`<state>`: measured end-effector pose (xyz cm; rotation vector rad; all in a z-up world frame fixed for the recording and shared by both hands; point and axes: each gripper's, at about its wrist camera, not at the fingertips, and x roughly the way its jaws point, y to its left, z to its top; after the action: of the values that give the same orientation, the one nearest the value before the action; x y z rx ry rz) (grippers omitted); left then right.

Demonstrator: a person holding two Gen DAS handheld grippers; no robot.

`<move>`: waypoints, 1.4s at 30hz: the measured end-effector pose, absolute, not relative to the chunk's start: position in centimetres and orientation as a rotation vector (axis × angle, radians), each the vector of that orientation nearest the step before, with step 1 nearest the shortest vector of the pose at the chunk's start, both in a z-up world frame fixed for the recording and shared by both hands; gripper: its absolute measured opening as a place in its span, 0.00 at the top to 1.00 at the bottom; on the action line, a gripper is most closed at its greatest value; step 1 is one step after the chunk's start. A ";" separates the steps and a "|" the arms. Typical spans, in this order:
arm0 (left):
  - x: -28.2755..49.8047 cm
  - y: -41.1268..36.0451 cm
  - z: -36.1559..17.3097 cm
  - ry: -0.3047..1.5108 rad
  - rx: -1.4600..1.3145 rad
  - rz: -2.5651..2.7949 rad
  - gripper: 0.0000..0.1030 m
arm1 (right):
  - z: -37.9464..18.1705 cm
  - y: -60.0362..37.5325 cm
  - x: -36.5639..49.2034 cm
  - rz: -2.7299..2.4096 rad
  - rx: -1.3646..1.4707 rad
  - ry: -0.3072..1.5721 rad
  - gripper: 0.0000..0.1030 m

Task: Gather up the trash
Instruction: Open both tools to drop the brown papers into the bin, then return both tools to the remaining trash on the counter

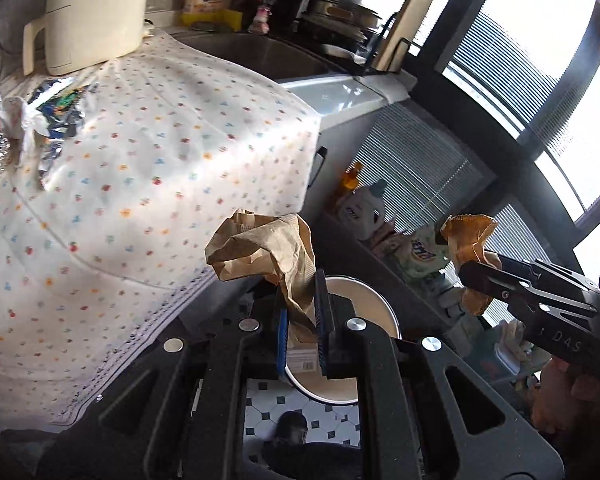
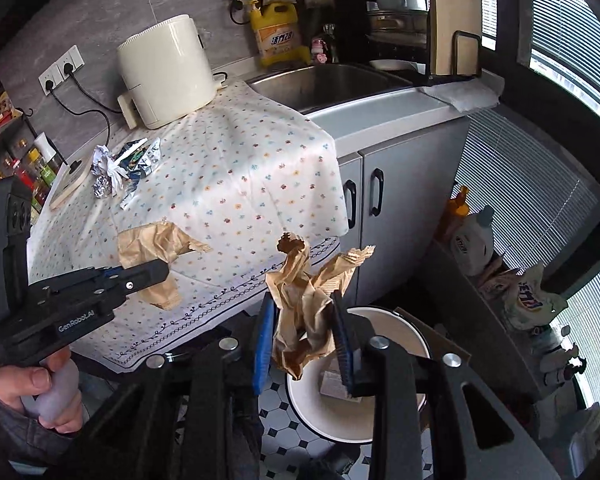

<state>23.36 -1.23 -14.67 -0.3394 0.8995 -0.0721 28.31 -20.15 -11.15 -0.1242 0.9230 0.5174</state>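
My left gripper [image 1: 302, 312] has its fingers clamped on a crumpled brown paper bag [image 1: 268, 252]; most of the paper sticks up past the fingertips. Directly beneath it sits a round white bin [image 1: 374, 312] on the black-and-white tiled floor [image 1: 324, 412], with a small box lying inside.

My right gripper [image 2: 306, 332] is likewise pinched tight on a second wad of brown paper [image 2: 304, 308], torn edges flaring upward. It also hangs above the white bin, near its rim.

Both grippers are off the counter edge, side by side, each visible in the other's camera.

Further out: the flowered cloth [image 2: 228, 184] drapes over the counter corner. On its far left side, a cluster of leftover trash: a foil ball [image 2: 101, 189], a crumpled white tissue [image 2: 114, 172], and shiny wrappers [image 2: 140, 156]. Behind them stands a cream appliance [image 2: 168, 72], with a yellow soap bottle [image 2: 276, 32] beyond and the steel sink [image 2: 324, 84] to the right. Grey cabinet doors [image 2: 384, 208] below the sink.
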 end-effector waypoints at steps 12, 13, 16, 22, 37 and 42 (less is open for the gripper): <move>25.3 -7.8 -17.6 0.974 -0.309 -0.195 0.88 | -12.5 -28.5 27.7 0.351 -0.060 0.945 0.21; 25.5 -8.3 -17.7 0.979 -0.303 -0.205 0.88 | -12.6 -29.0 27.7 0.338 -0.051 0.948 0.19; 25.9 -9.7 -18.1 0.992 -0.289 -0.239 0.88 | -13.0 -30.5 27.5 0.300 -0.028 0.961 0.17; 26.8 -12.2 -18.4 1.019 -0.264 -0.312 0.85 | -13.4 -33.2 27.0 0.227 0.018 0.971 0.15; 25.5 -8.6 -14.0 0.881 -0.276 -0.257 0.12 | -11.9 -30.6 28.2 0.281 0.035 0.923 0.08; 23.7 -5.6 -12.2 0.803 -0.293 -0.184 0.12 | -10.9 -27.1 28.6 0.342 -0.002 0.867 0.08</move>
<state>23.75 -5.61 -12.23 -0.2925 0.8025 -0.1840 28.59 -27.11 -10.85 -0.0017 0.8666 0.3417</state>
